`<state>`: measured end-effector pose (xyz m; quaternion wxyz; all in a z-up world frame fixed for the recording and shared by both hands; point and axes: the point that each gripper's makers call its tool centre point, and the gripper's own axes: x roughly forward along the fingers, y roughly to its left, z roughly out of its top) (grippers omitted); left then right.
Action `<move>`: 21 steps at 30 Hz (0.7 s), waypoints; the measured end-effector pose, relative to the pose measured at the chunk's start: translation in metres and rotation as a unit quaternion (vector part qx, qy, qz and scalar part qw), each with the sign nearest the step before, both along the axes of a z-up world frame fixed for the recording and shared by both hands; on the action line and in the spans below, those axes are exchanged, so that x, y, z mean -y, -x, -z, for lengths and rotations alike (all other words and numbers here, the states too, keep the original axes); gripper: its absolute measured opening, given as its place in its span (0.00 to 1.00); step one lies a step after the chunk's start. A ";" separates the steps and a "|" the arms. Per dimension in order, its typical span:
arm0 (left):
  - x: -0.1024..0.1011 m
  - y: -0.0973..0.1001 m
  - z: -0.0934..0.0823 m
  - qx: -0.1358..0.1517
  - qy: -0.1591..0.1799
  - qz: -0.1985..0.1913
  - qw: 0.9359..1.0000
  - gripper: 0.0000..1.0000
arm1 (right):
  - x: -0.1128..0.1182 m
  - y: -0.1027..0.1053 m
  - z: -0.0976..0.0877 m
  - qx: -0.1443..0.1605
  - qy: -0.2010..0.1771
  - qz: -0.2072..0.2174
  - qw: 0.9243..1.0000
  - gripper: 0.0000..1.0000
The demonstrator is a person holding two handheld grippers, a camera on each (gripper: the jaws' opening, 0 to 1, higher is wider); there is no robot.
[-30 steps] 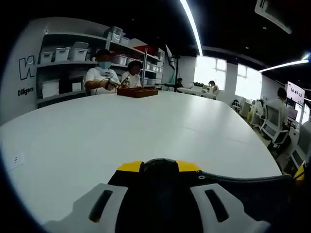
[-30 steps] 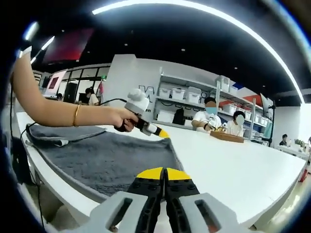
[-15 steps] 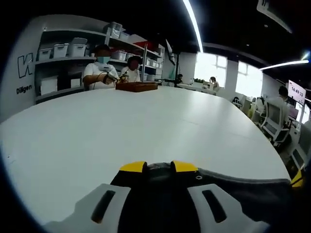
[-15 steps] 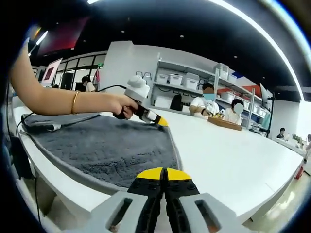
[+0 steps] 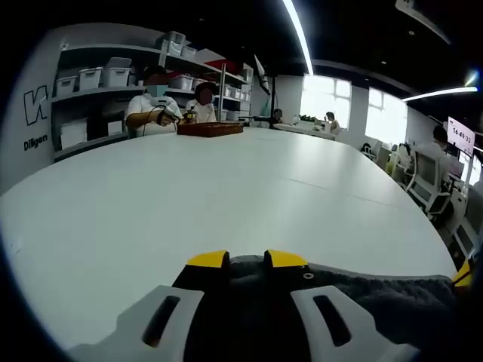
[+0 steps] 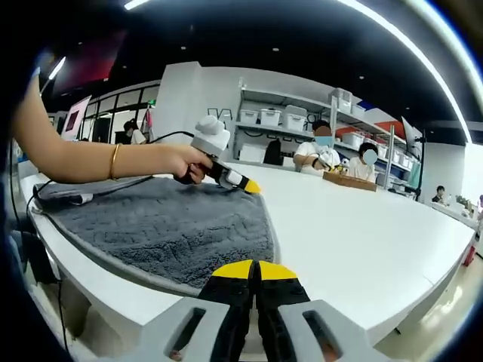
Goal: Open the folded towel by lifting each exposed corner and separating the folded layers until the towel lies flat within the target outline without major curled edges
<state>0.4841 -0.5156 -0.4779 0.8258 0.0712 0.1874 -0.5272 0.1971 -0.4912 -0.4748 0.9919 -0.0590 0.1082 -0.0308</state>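
Note:
A dark grey towel (image 6: pixel 173 230) lies spread on the white table (image 6: pixel 362 226), with a folded strip along its far left edge. My left gripper (image 6: pixel 251 187), held by a person's hand (image 6: pixel 177 161), sits at the towel's far right corner. In the left gripper view the left gripper (image 5: pixel 246 260) has grey towel (image 5: pixel 392 302) pinched between its yellow tips, and the cloth trails off to the right. My right gripper (image 6: pixel 254 269) is shut, its yellow tips touching just in front of the towel's near right corner. No cloth shows between them.
The white table (image 5: pixel 226 188) stretches far ahead. At its far end stands a wooden tray (image 5: pixel 210 129) with two seated people behind it, and shelves (image 5: pixel 98 83) with white bins behind them. A black cable (image 6: pixel 45 200) runs over the towel's left edge.
The towel corner in the left gripper has dropped from a raised bulge to lie flat on the table. The towel looks more smoothed out. Both views have shifted slightly.

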 end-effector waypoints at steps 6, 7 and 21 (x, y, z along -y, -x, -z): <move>-0.002 0.000 -0.009 -0.003 0.004 -0.001 1.000 0.20 | -0.002 0.001 -0.003 0.001 0.003 -0.001 1.000 0.00; -0.003 -0.001 -0.011 -0.001 0.003 -0.001 1.000 0.21 | -0.003 0.001 -0.004 0.003 0.003 -0.001 1.000 0.00; -0.016 0.001 -0.025 0.009 0.008 -0.008 1.000 0.34 | -0.005 0.005 -0.026 0.042 -0.011 0.011 0.999 0.03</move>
